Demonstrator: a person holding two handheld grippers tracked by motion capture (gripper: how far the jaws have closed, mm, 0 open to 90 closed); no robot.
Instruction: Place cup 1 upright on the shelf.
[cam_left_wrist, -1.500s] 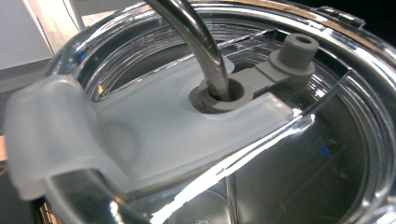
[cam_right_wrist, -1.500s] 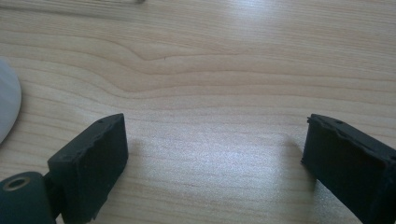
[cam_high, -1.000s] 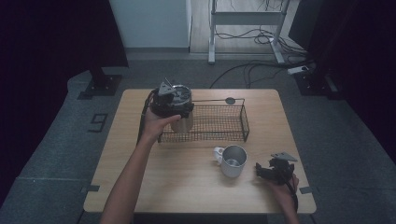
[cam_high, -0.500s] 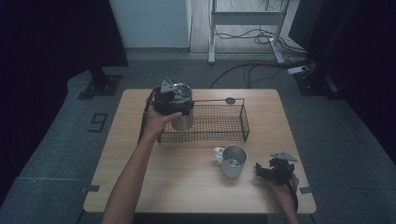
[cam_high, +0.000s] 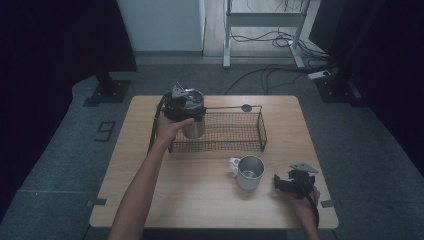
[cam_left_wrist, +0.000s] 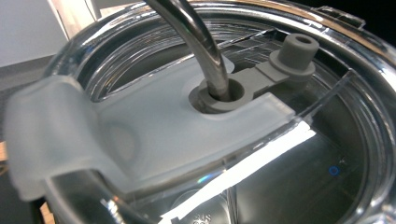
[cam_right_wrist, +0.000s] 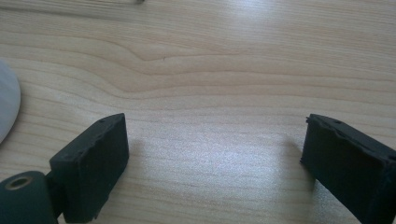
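At the wire basket's (cam_high: 235, 131) left end: steel tumbler (cam_high: 192, 125) with clear lid (cam_left_wrist: 187, 140) and straw (cam_left_wrist: 196, 42), left gripper (cam_high: 181, 102) above, grip unclear. Right gripper (cam_right_wrist: 212, 163), jaws apart, empty, just closing slightly, beside mug (cam_high: 248, 171).

left arm stretched forward, left gripper (cam_high: 184, 104) raised, jaw state unclear | right gripper (cam_high: 295, 182) low near the body, jaws apart, just closing slightly, nothing between

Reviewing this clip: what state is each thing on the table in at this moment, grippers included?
Steel tumbler: upright at the wire basket's left end, clear lid on, straw through lid.
Wire basket: upright on the table.
Steel mug: upright, open top.
Left hand-held gripper: over the tumbler's lid, grip unclear.
Right hand-held gripper: open, nothing between the jaws.
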